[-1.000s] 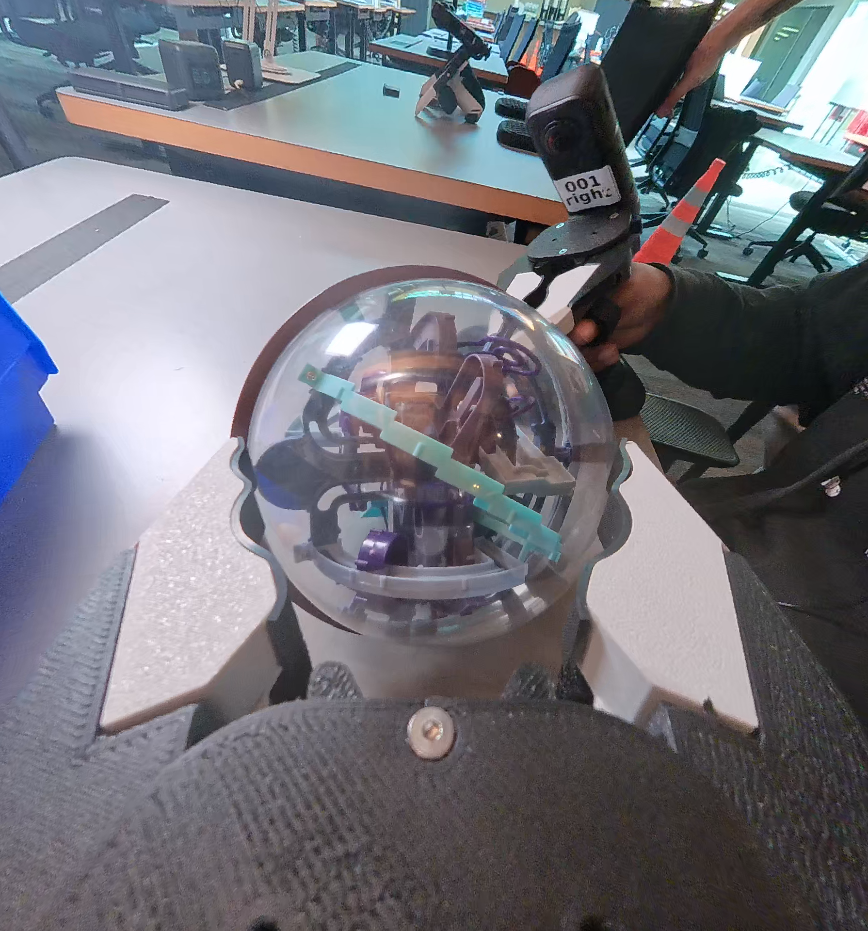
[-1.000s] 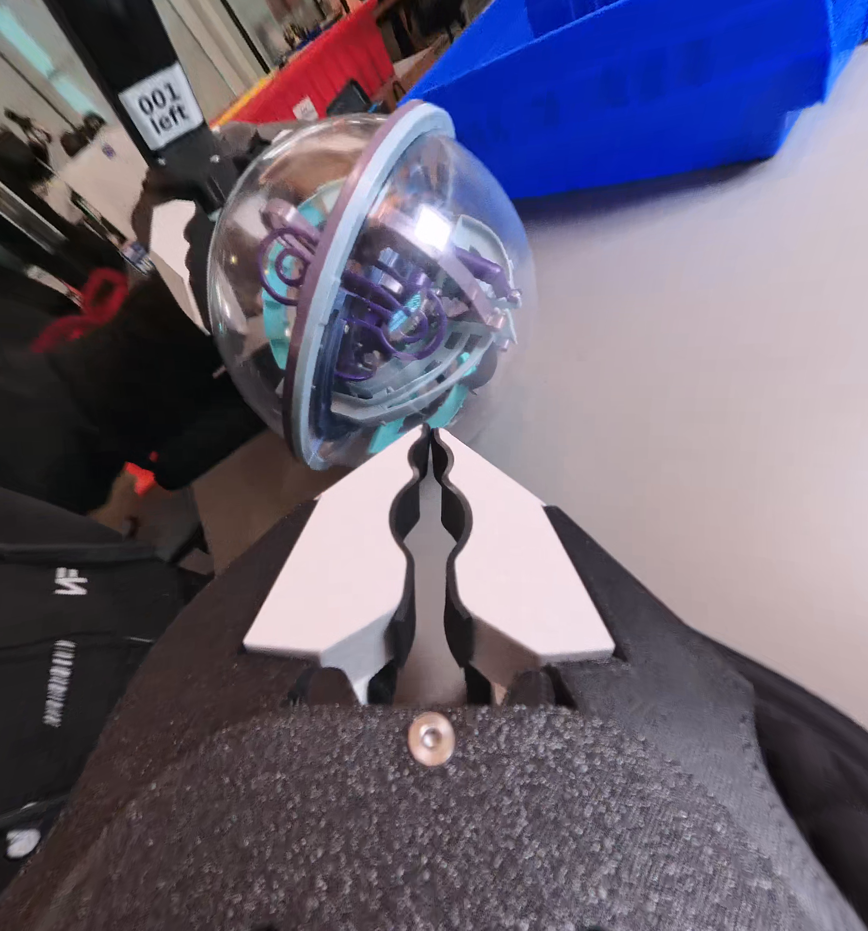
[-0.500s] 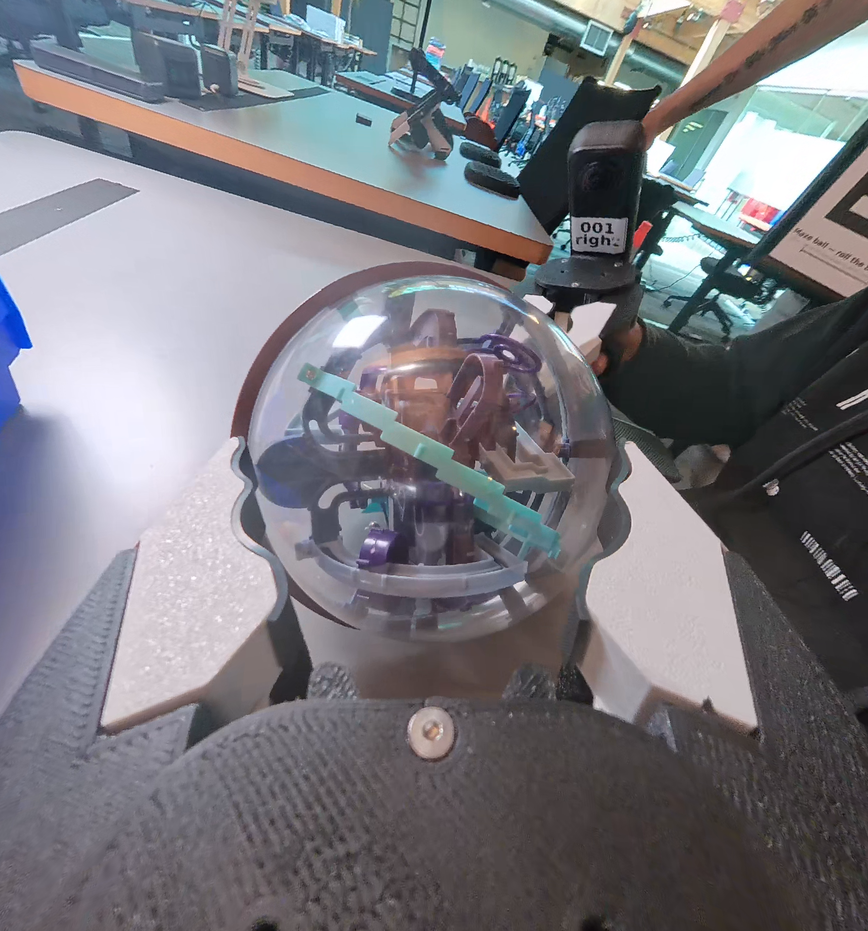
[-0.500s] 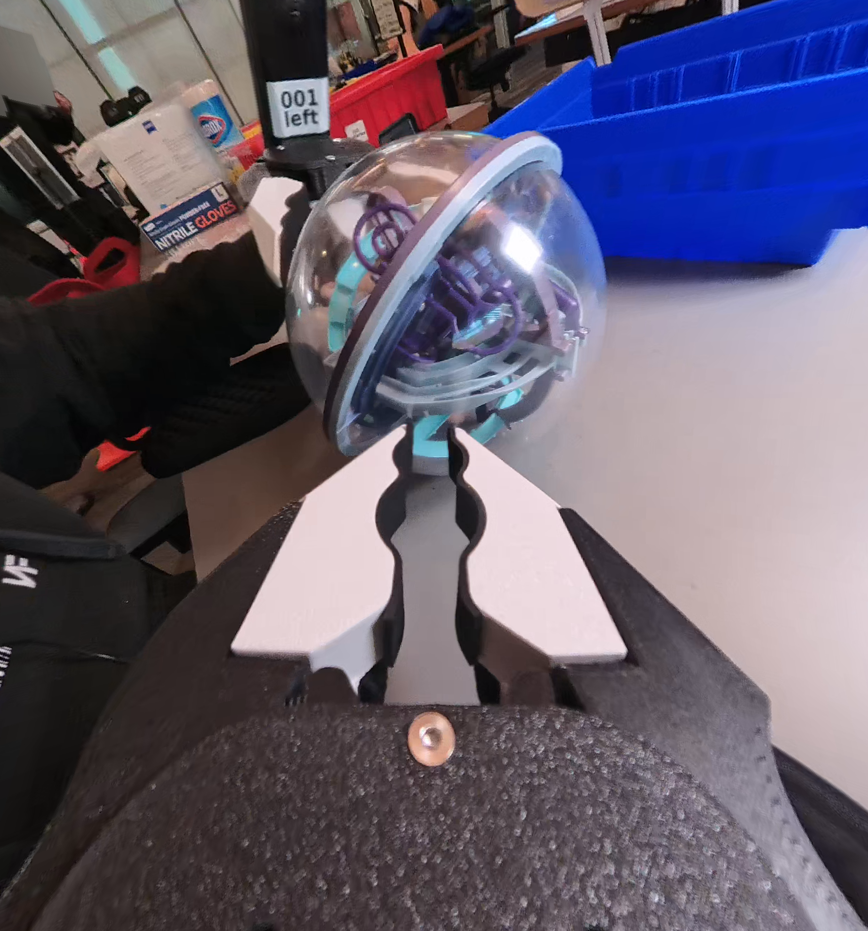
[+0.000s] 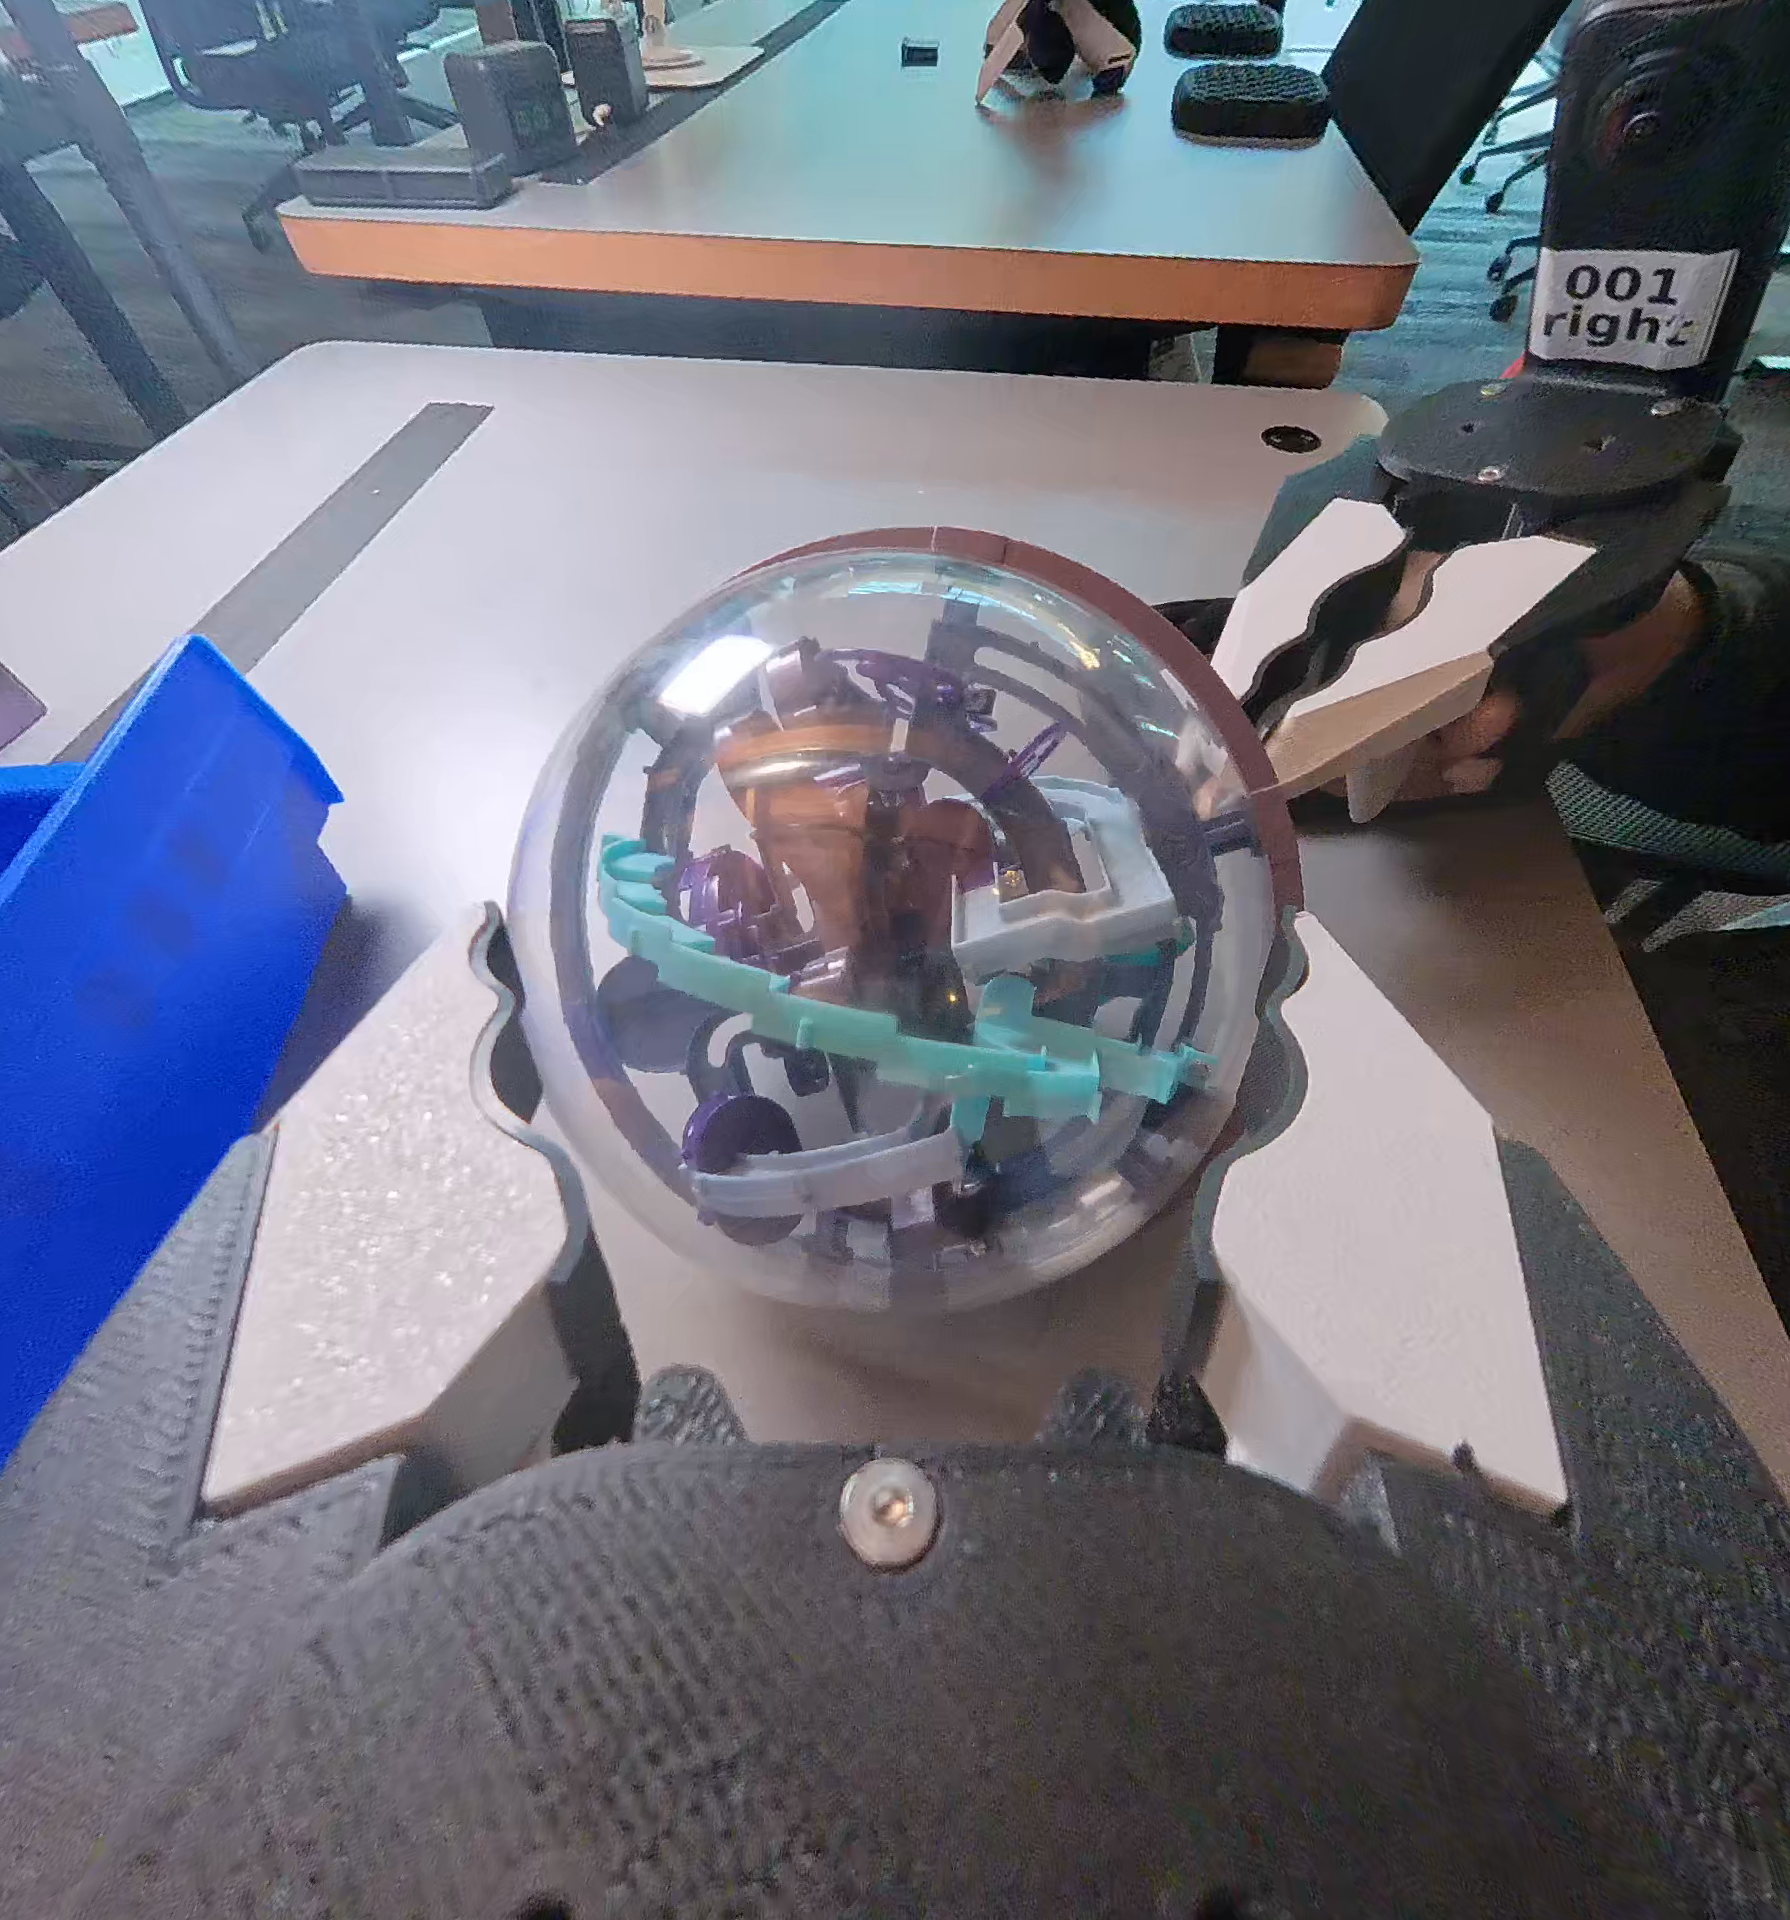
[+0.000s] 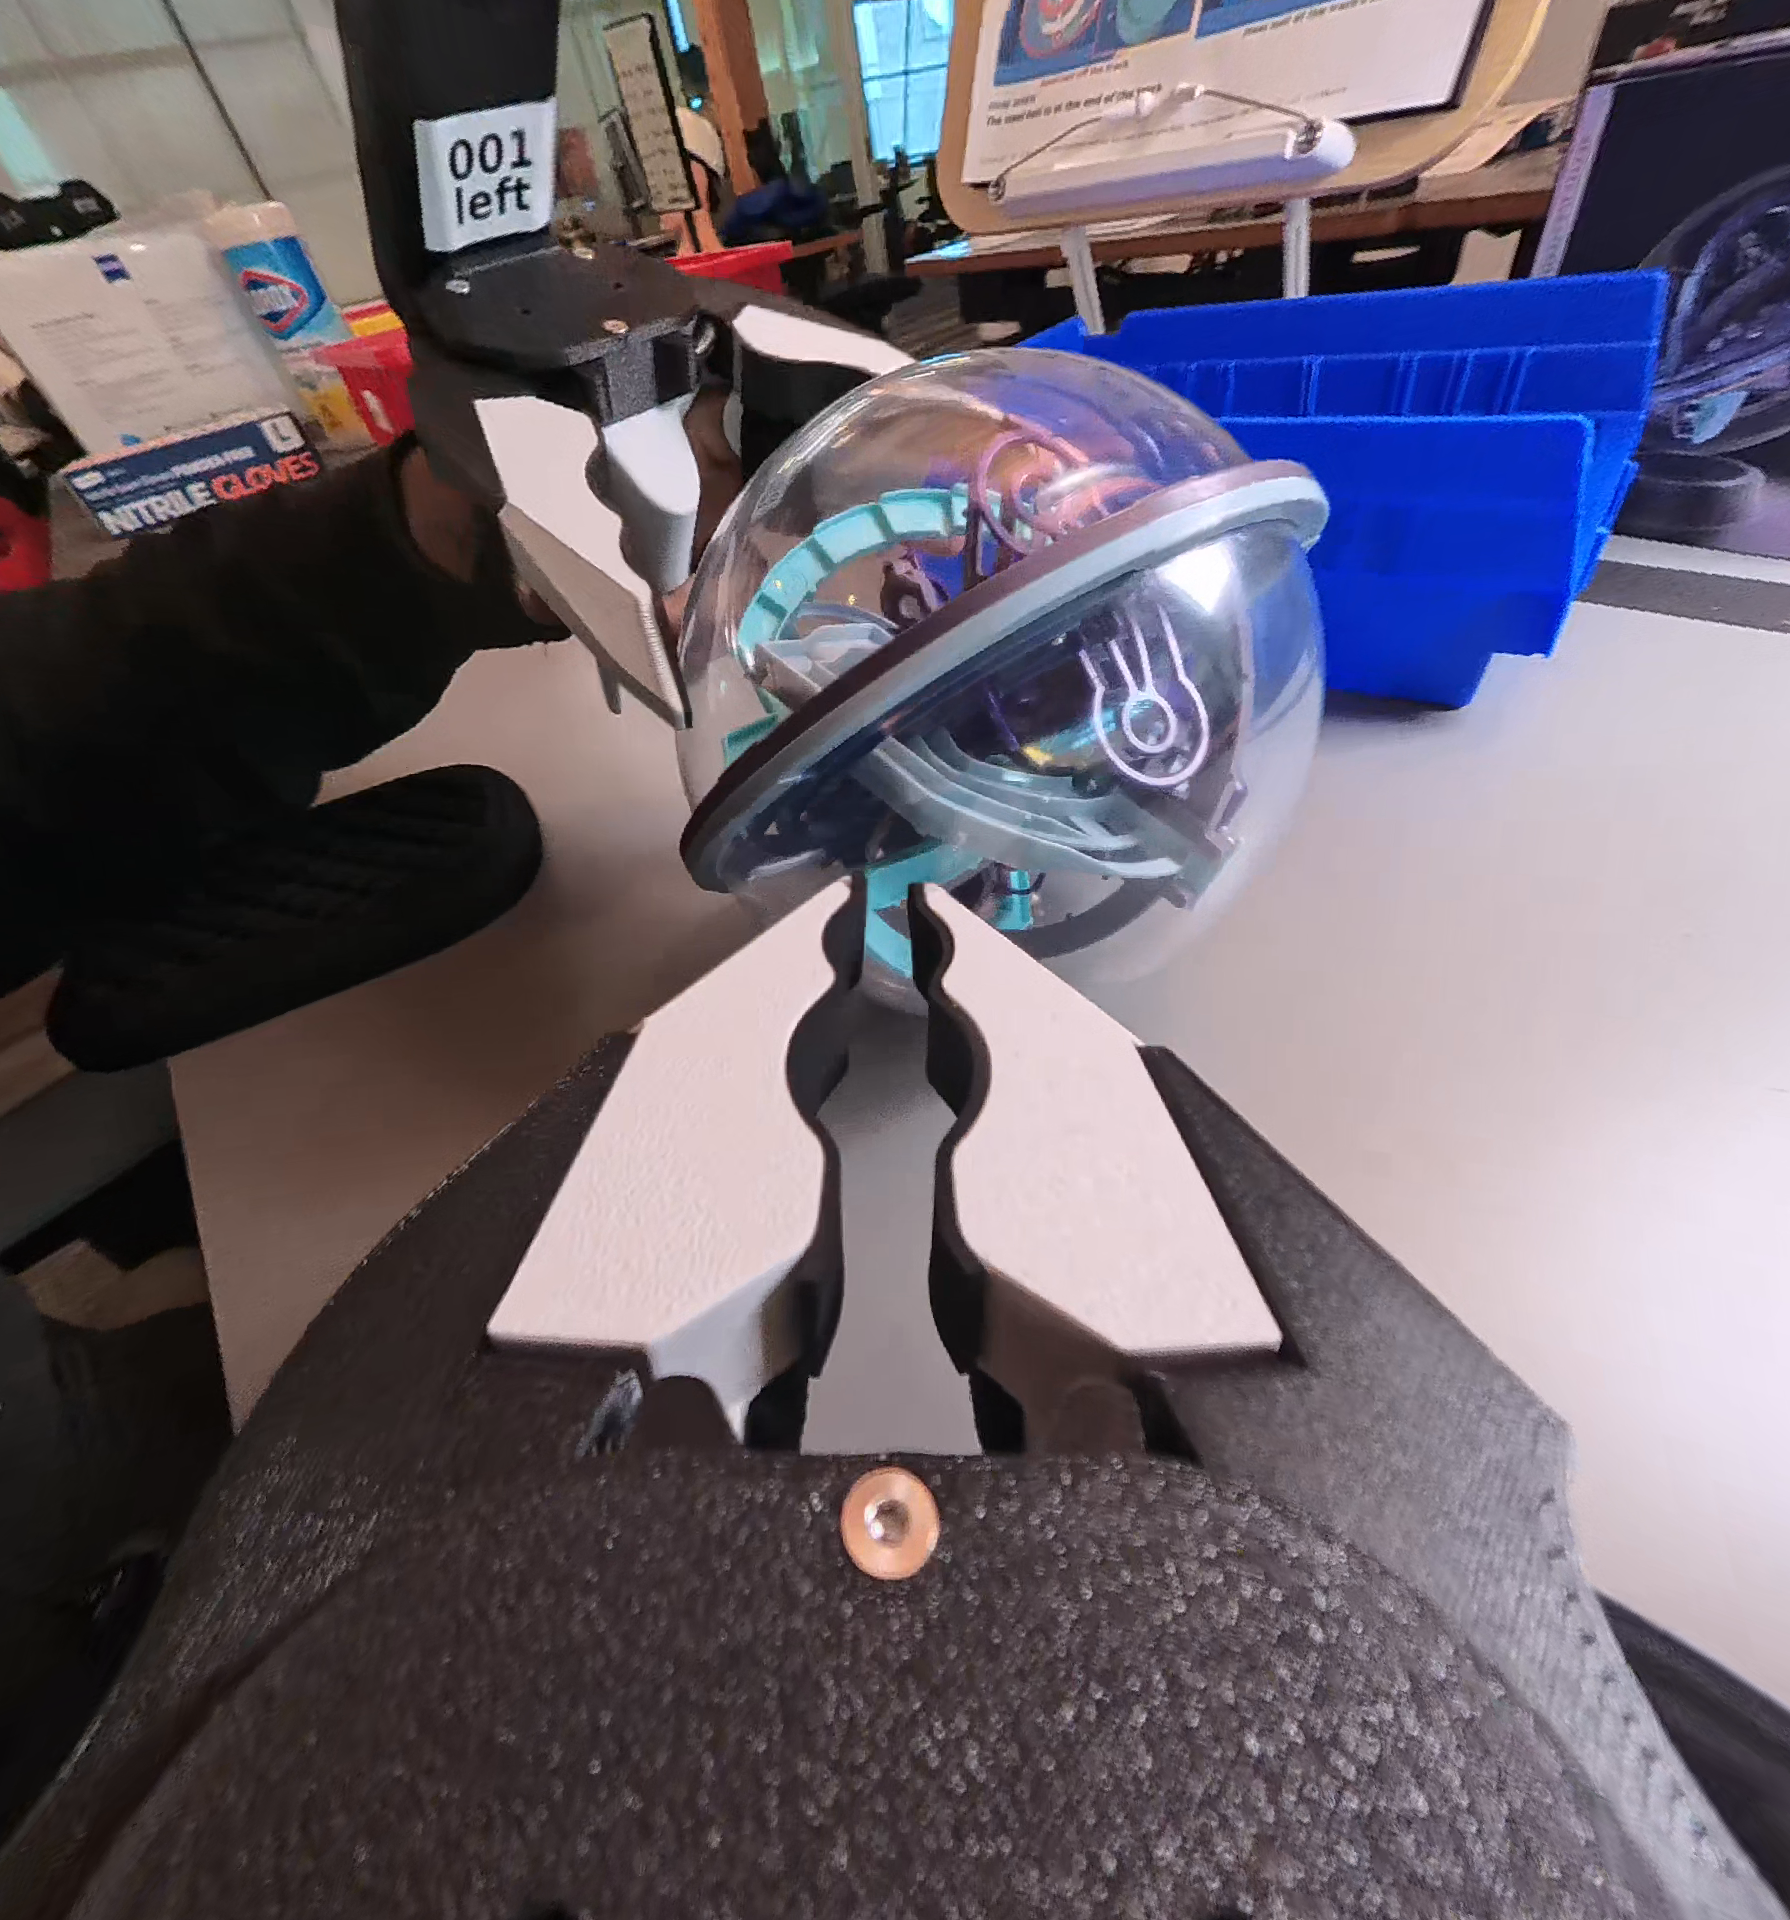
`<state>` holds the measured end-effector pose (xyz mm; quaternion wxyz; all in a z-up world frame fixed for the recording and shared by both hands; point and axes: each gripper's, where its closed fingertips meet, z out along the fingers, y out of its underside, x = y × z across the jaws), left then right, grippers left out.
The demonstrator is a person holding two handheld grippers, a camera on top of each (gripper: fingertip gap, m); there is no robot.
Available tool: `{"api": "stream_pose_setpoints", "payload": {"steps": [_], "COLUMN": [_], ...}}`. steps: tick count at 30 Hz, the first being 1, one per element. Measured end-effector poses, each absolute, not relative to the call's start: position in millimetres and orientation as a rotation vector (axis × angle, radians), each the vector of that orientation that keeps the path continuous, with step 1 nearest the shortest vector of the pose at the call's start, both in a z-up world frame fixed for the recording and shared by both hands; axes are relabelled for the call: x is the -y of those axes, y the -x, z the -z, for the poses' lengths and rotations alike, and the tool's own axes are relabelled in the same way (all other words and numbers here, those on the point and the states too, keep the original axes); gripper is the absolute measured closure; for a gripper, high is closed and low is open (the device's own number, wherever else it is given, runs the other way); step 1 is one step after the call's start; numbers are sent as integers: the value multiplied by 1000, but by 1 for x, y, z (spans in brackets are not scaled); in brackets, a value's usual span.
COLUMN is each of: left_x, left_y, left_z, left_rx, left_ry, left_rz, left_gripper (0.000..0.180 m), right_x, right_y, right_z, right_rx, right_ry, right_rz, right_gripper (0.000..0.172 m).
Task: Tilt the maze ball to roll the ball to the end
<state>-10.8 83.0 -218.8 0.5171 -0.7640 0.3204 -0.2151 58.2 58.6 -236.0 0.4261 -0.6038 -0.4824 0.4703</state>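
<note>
Nearest the left wrist camera, the left tool (image 5: pixel 891 997) grips the maze ball (image 5: pixel 901 935), its wide-spread pale fingers (image 5: pixel 403 1164) pressed against the clear sphere's two sides as they were a second ago. The ball has turned in that grip: the teal track (image 5: pixel 870 1018) that sloped down steeply to the right now runs closer to level, and the grey square frame (image 5: pixel 1067 883) sits higher on the right. The brown equator ring (image 5: pixel 1255 748) arcs over the top right. Below the ball the grey surface (image 5: pixel 662 499) shows more from above than before, and the blue bin (image 5: pixel 112 935) fills more of the left edge. Beyond the ball, the right tool (image 5: pixel 1255 727) has its tips against the ring; its fingers (image 6: pixel 725 1122), tight together a second ago, now stand slightly parted with nothing visibly clamped, and it has swung from behind the ball to the right side. From the right wrist view the ring (image 6: pixel 1026 644), earlier near upright, now lies tilted closer to flat.
</note>
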Motion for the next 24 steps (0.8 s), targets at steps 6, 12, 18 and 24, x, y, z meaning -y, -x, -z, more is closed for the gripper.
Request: {"api": "stream_pose_setpoints", "payload": {"steps": [6, 12, 18, 24], "left_x": [-80, -76, -74, -74], "left_y": [9, 17, 21, 22], "left_z": [218, 219, 219, 219], "left_rx": [-817, -817, -826, -813], "left_ry": [1764, 1721, 1686, 1680], "left_rz": [527, 587, 602, 612], "left_gripper": [44, 45, 45, 45], "right_x": [-62, -75, -98, -121], "right_y": [-58, -61, -53, -45], "right_z": [210, 221, 229, 236], "right_rx": [1135, 1331, 1522, 1631], "right_ry": [1443, 1415, 1297, 1248], "right_rz": [-1064, -1005, -1077, -1116], "right_gripper": [172, 172, 172, 172]}}
